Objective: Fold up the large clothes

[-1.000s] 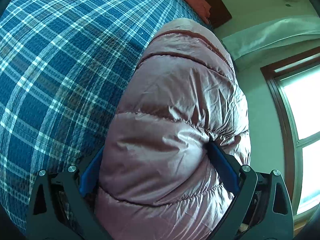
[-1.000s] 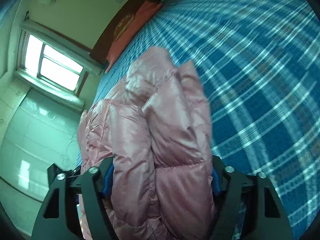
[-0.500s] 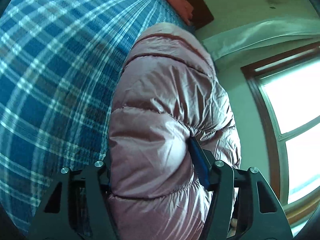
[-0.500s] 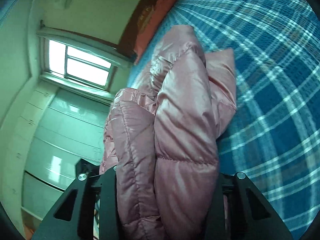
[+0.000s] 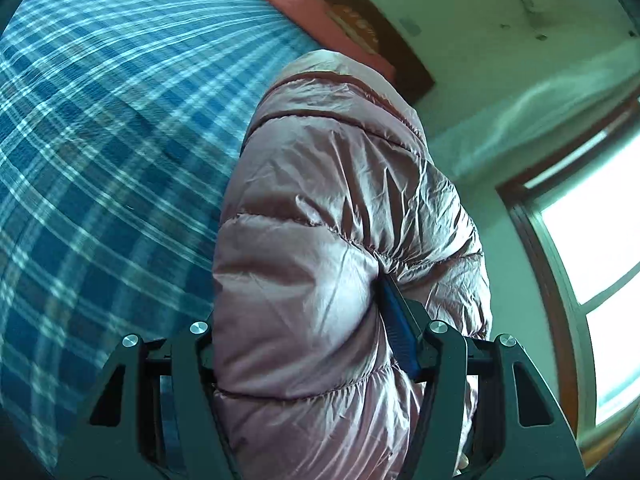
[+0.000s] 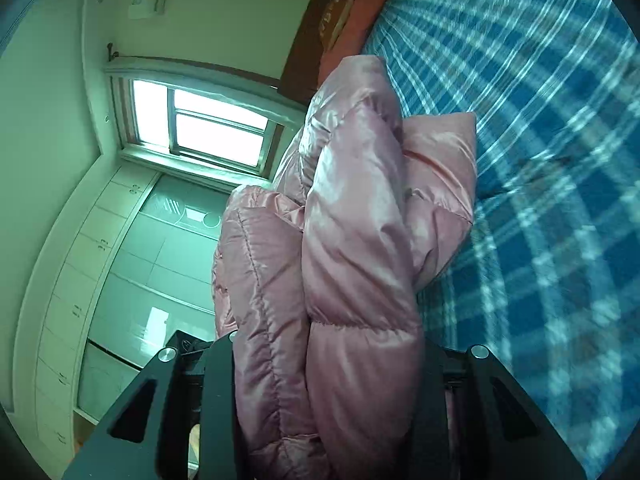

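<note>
A shiny pink quilted down jacket [image 5: 336, 216] fills the middle of the left wrist view, bunched thick between the fingers. My left gripper [image 5: 304, 320] is shut on it; one blue pad [image 5: 396, 328] presses into the padding, the other is hidden. In the right wrist view the same jacket [image 6: 352, 240] hangs in thick folds, lifted above the bed, with one fold [image 6: 444, 184] trailing toward the bedspread. My right gripper [image 6: 328, 344] is shut on the jacket; its fingertips are buried in the fabric.
A blue plaid bedspread [image 5: 104, 152] covers the bed, also in the right wrist view [image 6: 552, 168]. A red pillow [image 5: 320, 12] and dark wooden headboard [image 5: 392, 40] are at the bed's head. A window [image 6: 208, 124] and white wardrobe [image 6: 132, 264] line the wall.
Both grippers have squeezed tighter on the jacket and lifted it, tilting up so more wall and window show. The jacket now hangs higher off the bedspread.
</note>
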Demonstrator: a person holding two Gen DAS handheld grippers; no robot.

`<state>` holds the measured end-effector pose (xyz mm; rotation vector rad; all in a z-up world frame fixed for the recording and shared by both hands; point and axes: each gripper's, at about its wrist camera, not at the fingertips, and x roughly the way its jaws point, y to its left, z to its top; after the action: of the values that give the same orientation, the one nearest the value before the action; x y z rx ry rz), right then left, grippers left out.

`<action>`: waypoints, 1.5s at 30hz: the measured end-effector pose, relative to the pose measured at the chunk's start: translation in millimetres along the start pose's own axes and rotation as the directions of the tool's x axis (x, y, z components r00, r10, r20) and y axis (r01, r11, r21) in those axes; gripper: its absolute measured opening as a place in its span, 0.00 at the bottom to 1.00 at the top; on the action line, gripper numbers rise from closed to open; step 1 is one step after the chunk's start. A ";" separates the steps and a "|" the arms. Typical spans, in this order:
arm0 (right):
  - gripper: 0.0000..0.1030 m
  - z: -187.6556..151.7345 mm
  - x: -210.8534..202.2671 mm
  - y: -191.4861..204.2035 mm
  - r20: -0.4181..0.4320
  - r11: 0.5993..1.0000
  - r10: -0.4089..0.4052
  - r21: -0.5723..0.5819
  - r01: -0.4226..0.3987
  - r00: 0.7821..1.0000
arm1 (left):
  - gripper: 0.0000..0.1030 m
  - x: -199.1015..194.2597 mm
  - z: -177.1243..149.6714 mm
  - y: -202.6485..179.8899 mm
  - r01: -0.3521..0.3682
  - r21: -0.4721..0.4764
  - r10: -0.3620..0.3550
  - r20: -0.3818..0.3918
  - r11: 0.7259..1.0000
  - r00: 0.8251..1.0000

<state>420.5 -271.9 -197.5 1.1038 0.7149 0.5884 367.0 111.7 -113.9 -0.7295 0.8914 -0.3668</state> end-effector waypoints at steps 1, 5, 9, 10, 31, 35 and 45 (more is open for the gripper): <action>0.33 2.0 9.6 -5.8 0.000 1.000 -0.009 0.015 0.009 1.000 | 0.56 4.1 1.6 5.9 -0.011 -0.017 0.011 -0.007 1.000 1.000; 0.33 5.2 14.2 -23.7 0.003 0.997 -0.037 0.063 0.036 0.999 | 0.56 18.4 2.4 33.5 -0.024 -0.109 0.021 -0.036 0.994 0.999; 0.33 4.3 14.8 -31.3 0.006 0.996 -0.057 0.076 0.056 0.998 | 0.57 23.5 -0.8 42.1 -0.013 -0.136 0.006 -0.051 0.991 0.999; 0.33 5.2 15.0 -29.6 0.007 0.995 -0.067 0.075 0.066 0.998 | 0.57 23.8 -1.7 41.0 -0.012 -0.140 0.004 -0.053 0.990 0.999; 0.45 13.6 -23.2 -29.1 0.044 0.973 -0.196 0.130 0.189 0.980 | 0.66 -19.9 -24.2 60.8 0.012 -0.169 -0.022 -0.055 0.986 0.998; 0.61 -8.3 -49.8 -15.0 0.042 0.975 -0.202 0.099 0.197 0.979 | 0.77 -43.1 -44.4 59.8 0.033 -0.155 -0.040 -0.043 0.987 0.998; 0.69 -79.6 -74.8 -5.7 0.017 0.977 -0.213 0.005 0.213 0.977 | 0.74 -64.5 -105.3 49.0 0.093 -0.134 -0.103 -0.064 0.987 0.993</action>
<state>312.1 -282.5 -208.3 1.0183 0.8082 0.3942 243.8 138.9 -155.3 -0.8884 0.9552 -0.4263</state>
